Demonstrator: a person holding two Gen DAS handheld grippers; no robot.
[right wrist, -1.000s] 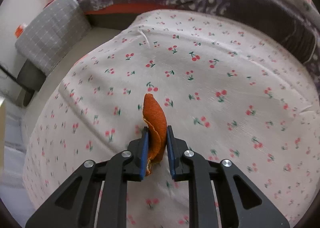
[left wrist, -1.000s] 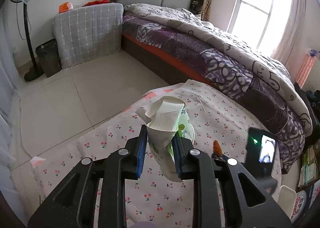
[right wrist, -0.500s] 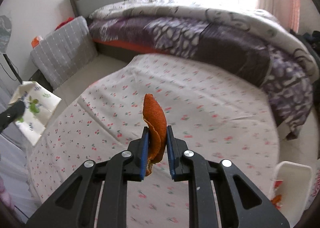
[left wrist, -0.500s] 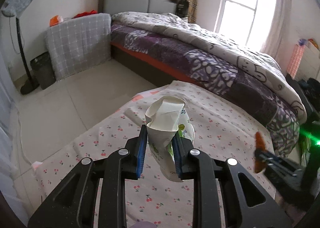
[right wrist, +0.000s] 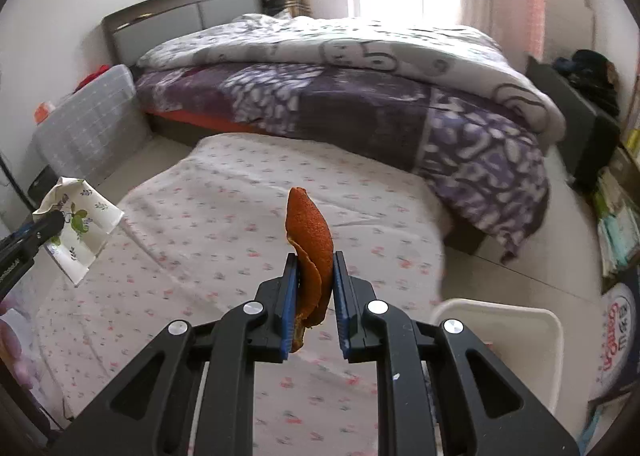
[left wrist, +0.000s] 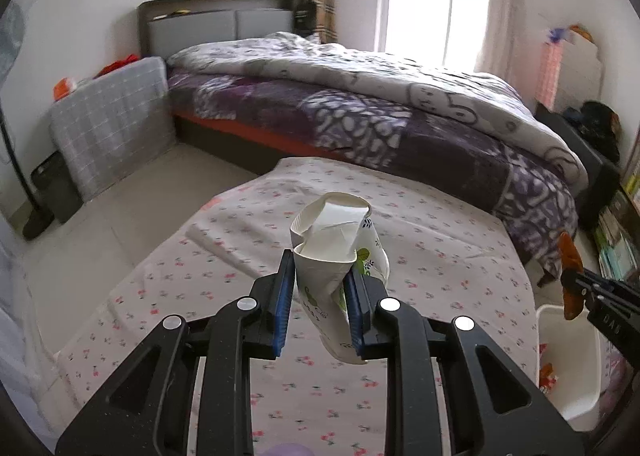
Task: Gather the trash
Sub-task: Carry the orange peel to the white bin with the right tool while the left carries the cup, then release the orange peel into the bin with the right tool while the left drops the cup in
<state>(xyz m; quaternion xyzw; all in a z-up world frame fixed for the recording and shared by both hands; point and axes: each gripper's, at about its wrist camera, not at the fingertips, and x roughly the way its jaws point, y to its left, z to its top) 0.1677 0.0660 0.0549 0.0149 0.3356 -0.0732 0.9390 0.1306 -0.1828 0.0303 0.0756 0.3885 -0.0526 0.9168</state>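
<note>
The left gripper (left wrist: pixel 320 296) is clamped on a crumpled paper cup (left wrist: pixel 336 256) with a green leaf print, held up over the middle of the worktop (left wrist: pixel 440 256), which is draped in a cherry-print cloth. The right gripper (right wrist: pixel 315 288) is pinched tight on a curl of orange peel (right wrist: pixel 310 240), raised above the worktop's right-hand edge. At lower right of the right wrist view a white bin (right wrist: pixel 532 320) sits on the floor just beside that edge, its rim partly hidden by the gripper. In the left wrist view the same bin (left wrist: pixel 576 408) is at lower right with something orange inside, and the peel (left wrist: pixel 570 276) hangs above its rim.

Open tiled floor (left wrist: pixel 120 224) lies to the left of the worktop; the bed (left wrist: pixel 400 116) runs along its far side, close by.

A round item at the far right of the right wrist view carries red lettering (right wrist: pixel 618 324) I cannot read.

A second ago the peel was low over the cloth; both grippers have since swung right, bringing the bin into view.
</note>
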